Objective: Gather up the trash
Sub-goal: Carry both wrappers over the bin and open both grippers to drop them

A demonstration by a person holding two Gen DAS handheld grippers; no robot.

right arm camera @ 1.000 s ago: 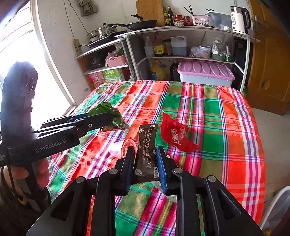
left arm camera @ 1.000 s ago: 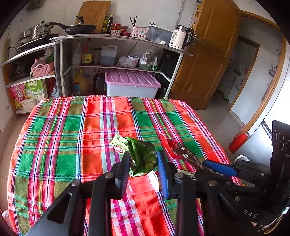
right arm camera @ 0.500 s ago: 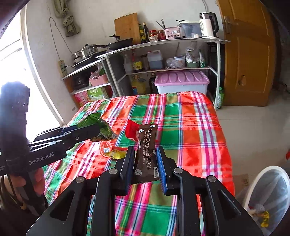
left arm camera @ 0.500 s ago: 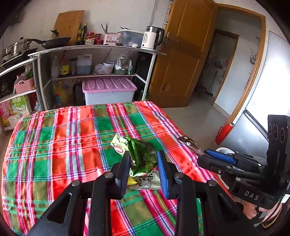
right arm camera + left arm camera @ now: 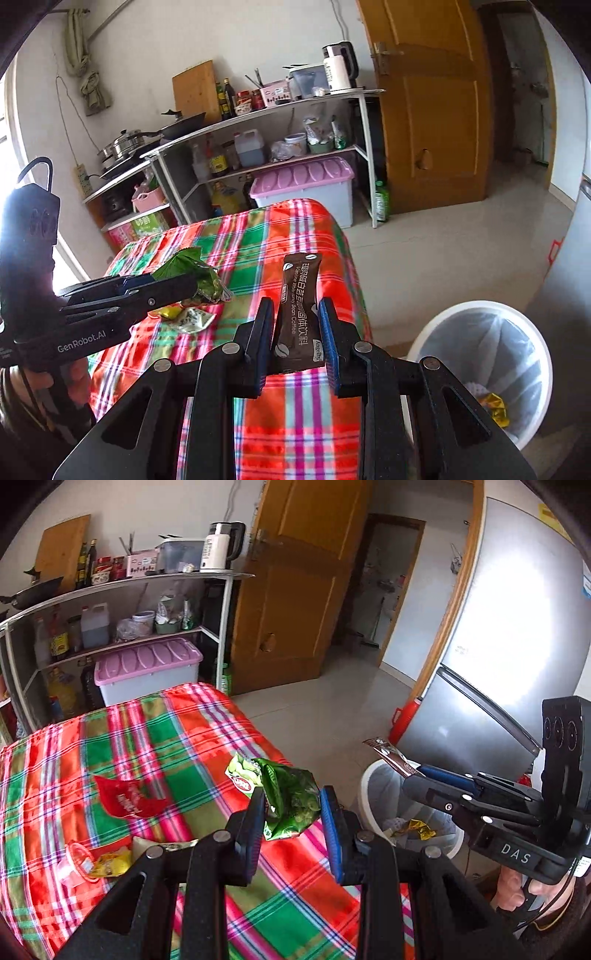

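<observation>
My left gripper (image 5: 291, 805) is shut on a crumpled green snack bag (image 5: 288, 797) and holds it above the table's right edge; the bag also shows in the right wrist view (image 5: 195, 277). My right gripper (image 5: 295, 317) is shut on a brown coffee sachet (image 5: 297, 314), held above the table edge, left of the bin; the sachet also shows in the left wrist view (image 5: 391, 757). A white trash bin (image 5: 480, 350) with a clear liner stands on the floor at the right, also in the left wrist view (image 5: 373, 797). A red wrapper (image 5: 125, 799), a yellow wrapper (image 5: 110, 864) and a clear cup (image 5: 75, 860) lie on the plaid tablecloth (image 5: 147, 746).
A metal shelf unit (image 5: 110, 602) with bottles, a kettle and a pink-lidded box (image 5: 147, 668) stands behind the table. A wooden door (image 5: 295, 602) and a silver fridge (image 5: 498, 646) are to the right. A red container (image 5: 404, 720) stands by the fridge.
Both grippers have swung right with their wrappers, from over the table's middle to its right edge. The trash bin has come into view in both views.
</observation>
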